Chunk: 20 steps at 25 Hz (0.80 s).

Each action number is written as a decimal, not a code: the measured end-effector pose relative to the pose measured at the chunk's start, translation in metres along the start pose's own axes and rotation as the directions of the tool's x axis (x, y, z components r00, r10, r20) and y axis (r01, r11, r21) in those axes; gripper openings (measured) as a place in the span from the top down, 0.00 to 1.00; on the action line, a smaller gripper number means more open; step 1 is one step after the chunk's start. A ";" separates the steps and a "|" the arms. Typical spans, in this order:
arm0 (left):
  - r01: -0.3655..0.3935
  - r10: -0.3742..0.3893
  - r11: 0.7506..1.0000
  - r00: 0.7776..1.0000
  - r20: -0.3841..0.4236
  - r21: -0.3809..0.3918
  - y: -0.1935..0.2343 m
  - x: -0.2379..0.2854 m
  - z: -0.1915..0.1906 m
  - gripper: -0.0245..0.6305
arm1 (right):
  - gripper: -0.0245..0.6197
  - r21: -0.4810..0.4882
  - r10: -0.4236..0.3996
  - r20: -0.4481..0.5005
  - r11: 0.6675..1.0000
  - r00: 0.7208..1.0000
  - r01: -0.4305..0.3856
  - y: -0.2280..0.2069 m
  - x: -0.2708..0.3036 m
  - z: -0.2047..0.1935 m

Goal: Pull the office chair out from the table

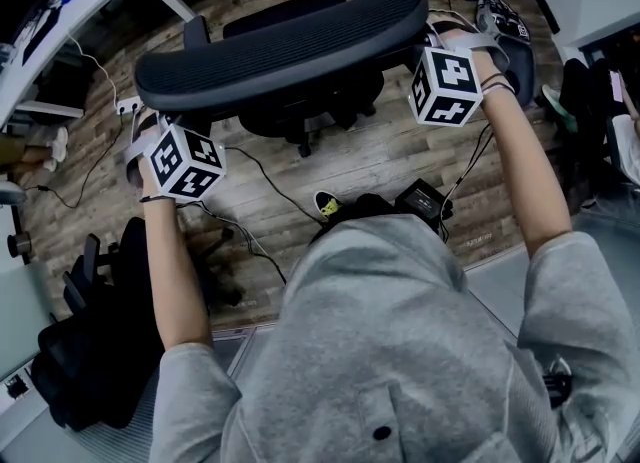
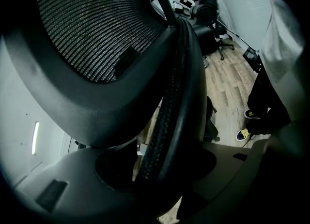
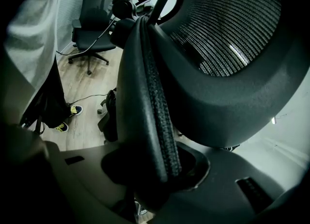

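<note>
Black mesh-back office chair (image 1: 280,51): fine ribbed weave, blk plastic frame. Left tongs (image 2: 157,170) & right tongs (image 3: 155,167): grey plastic, each w/ white cube (image 1: 186,163) of blk square markers. Wood-plank floor (image 1: 390,156): grey-brown, streaky. Hooded top (image 1: 400,351): lt grey. Shoe (image 1: 326,205): blk w/ yellow. White table (image 1: 75,21), far left. Thin cables (image 1: 265,183): blk.

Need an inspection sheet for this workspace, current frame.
Surface: wood-plank floor; no worktop in use.
Job's things: office chair, back towards the person.
Clutter: black box on the floor near the person's feet.
Grippers: left gripper and right gripper each shut on the chair's top edge, one at each end.
Cables: black cables trail across the floor; white power strip at left.
Surroundings: white table upper left; second black chair lower left.
</note>
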<state>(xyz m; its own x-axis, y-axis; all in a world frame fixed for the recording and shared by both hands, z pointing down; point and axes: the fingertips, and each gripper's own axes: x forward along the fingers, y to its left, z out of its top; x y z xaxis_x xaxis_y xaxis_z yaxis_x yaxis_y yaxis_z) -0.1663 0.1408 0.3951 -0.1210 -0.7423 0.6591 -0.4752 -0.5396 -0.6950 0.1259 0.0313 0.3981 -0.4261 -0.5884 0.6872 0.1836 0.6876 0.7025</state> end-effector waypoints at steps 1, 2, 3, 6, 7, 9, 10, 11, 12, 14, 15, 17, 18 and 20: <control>0.000 0.000 1.000 1.000 -0.001 -0.001 -0.003 -0.003 0.001 0.60 | 0.74 -0.002 0.000 0.002 1.000 1.000 0.000 0.002 -0.003 0.000; 0.000 0.000 1.000 1.000 -0.003 -0.002 -0.006 -0.007 0.001 0.60 | 0.74 -0.004 -0.001 0.004 1.000 1.000 0.001 0.005 -0.006 -0.001; 0.000 0.000 1.000 1.000 -0.005 -0.003 -0.010 -0.010 0.002 0.60 | 0.74 -0.005 -0.001 0.005 1.000 1.000 0.001 0.007 -0.009 -0.001; 0.000 0.000 1.000 1.000 -0.011 -0.008 -0.019 -0.020 0.002 0.60 | 0.74 -0.011 0.001 0.010 1.000 1.000 -0.001 0.015 -0.017 -0.002; 0.000 0.000 1.000 1.000 -0.014 -0.011 -0.021 -0.022 0.002 0.60 | 0.74 -0.013 0.001 0.012 1.000 1.000 -0.001 0.016 -0.019 -0.002; 0.000 -0.001 1.000 1.000 -0.022 -0.018 -0.027 -0.029 0.001 0.60 | 0.73 -0.019 0.000 0.019 1.000 1.000 0.000 0.019 -0.023 -0.001; 0.000 0.000 1.000 1.000 -0.026 -0.022 -0.030 -0.033 0.001 0.60 | 0.73 -0.022 0.001 0.023 1.000 1.000 0.000 0.021 -0.025 -0.001; -0.002 0.001 1.000 1.000 -0.030 -0.025 -0.034 -0.037 0.001 0.60 | 0.73 -0.025 0.002 0.027 1.000 1.000 -0.001 0.024 -0.028 -0.001; -0.003 0.002 1.000 0.999 -0.034 -0.027 -0.038 -0.041 0.002 0.60 | 0.73 -0.028 0.004 0.031 1.000 1.000 -0.003 0.027 -0.031 -0.001; -0.004 0.003 0.999 0.999 -0.039 -0.032 -0.046 -0.048 0.004 0.60 | 0.73 -0.032 0.007 0.035 0.999 0.999 -0.006 0.033 -0.038 -0.003; -0.004 0.003 0.999 0.999 -0.041 -0.035 -0.050 -0.052 0.005 0.60 | 0.73 -0.035 0.009 0.037 0.999 0.999 -0.008 0.036 -0.041 -0.004; -0.006 0.004 0.999 0.999 -0.044 -0.041 -0.058 -0.059 0.006 0.60 | 0.73 -0.039 0.010 0.042 0.999 0.999 -0.009 0.041 -0.047 -0.005; -0.007 0.005 0.999 0.999 -0.046 -0.043 -0.061 -0.063 0.007 0.60 | 0.72 -0.039 0.009 0.044 0.999 0.999 -0.007 0.044 -0.050 -0.005; -0.010 0.008 0.999 0.999 -0.049 -0.047 -0.068 -0.070 0.008 0.60 | 0.72 -0.038 0.004 0.048 0.999 0.999 -0.003 0.048 -0.056 -0.006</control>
<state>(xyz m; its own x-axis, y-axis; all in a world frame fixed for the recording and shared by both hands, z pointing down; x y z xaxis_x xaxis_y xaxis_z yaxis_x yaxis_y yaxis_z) -0.1188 0.2267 0.3939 -0.1670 -0.7262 0.6669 -0.5144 -0.5128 -0.6873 0.1635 0.0950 0.3949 -0.4676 -0.5641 0.6806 0.2185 0.6722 0.7073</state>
